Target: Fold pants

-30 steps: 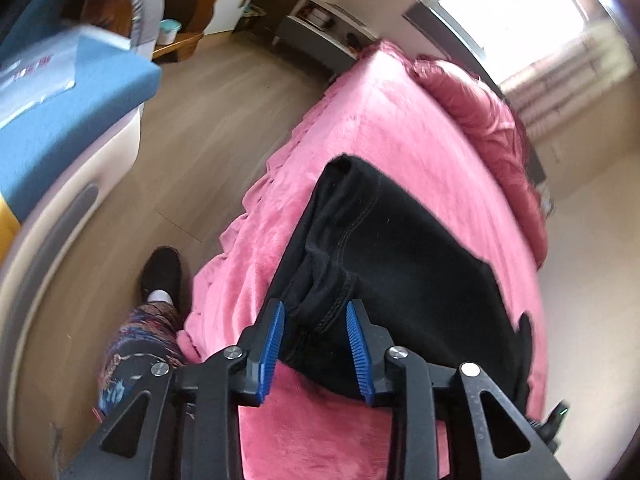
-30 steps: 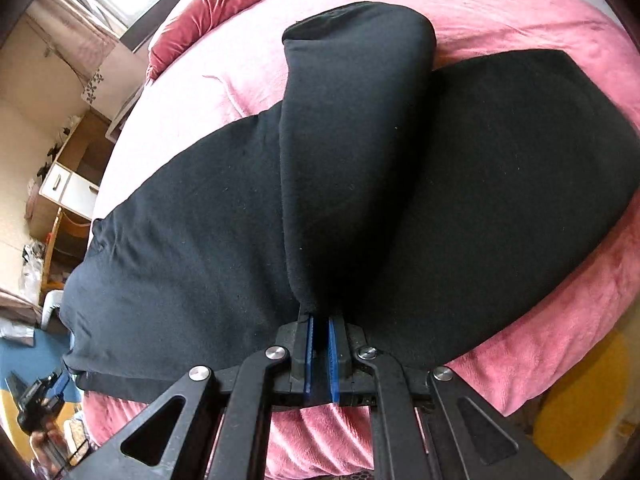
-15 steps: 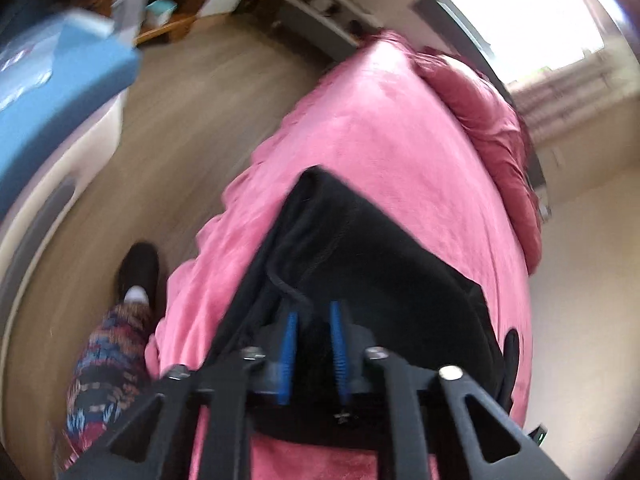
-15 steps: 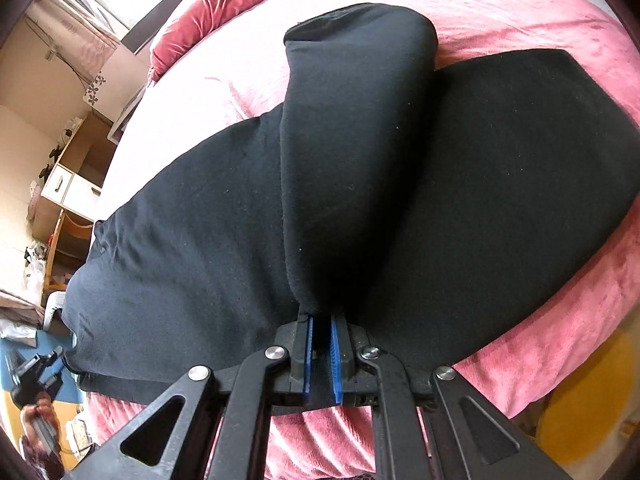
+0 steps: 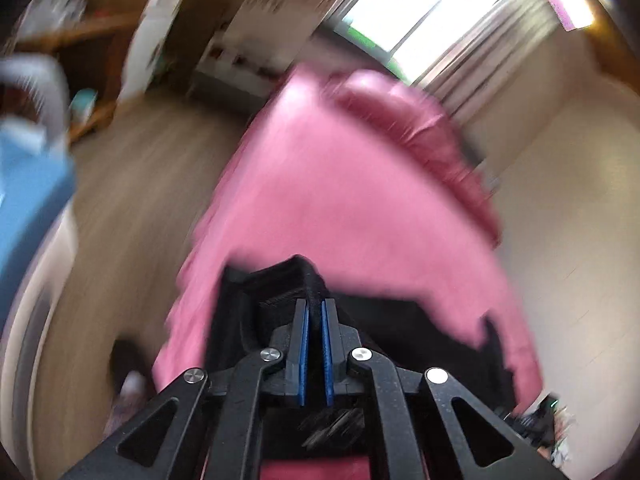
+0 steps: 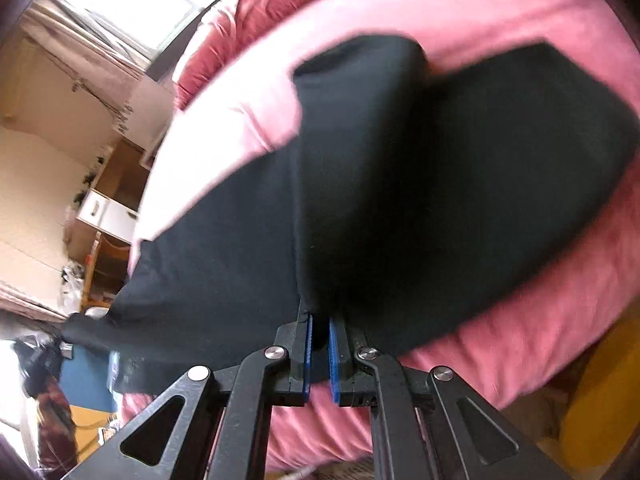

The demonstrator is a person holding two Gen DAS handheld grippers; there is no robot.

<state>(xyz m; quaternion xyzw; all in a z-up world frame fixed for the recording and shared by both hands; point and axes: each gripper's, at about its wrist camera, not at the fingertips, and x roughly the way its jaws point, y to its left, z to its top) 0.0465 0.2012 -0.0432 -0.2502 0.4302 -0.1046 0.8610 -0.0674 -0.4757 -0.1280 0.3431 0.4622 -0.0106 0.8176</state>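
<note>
Lying: black pants (image 6: 460, 184) spread across a pink bed (image 6: 540, 320), one leg folded up and over the rest of the cloth toward the far side.
Pants, near edge: a thick seamed edge (image 5: 308, 280) is lifted off the cover and bunched between the blue pads of the left tongs.
Pants, folded leg: its near end narrows into the right tongs, while its far end rests on the pink cover beyond the other leg.
Left tongs (image 5: 315, 312): jaws have just been closing and now stand nearly together, pinched on the seamed edge of the pants; only a thin fold of black cloth sits between the pads.
Right tongs (image 6: 319, 324): jaws nearly together, clamped on the end of the folded leg; dark cloth fills the narrow gap between the pads.
Bed: pink fleece cover with a darker red quilt (image 6: 256, 12) bunched along the far side under a bright window (image 5: 404, 12).
Floor: pale wood (image 5: 132, 208) beside the bed, heavily blurred in the left view.
Person: a dark shoe (image 5: 124, 356) on the floor near the bed's edge, too blurred for detail.
Room: a wooden desk (image 6: 108, 256) with white drawers (image 6: 106, 212) stands by the wall past the bed.
</note>
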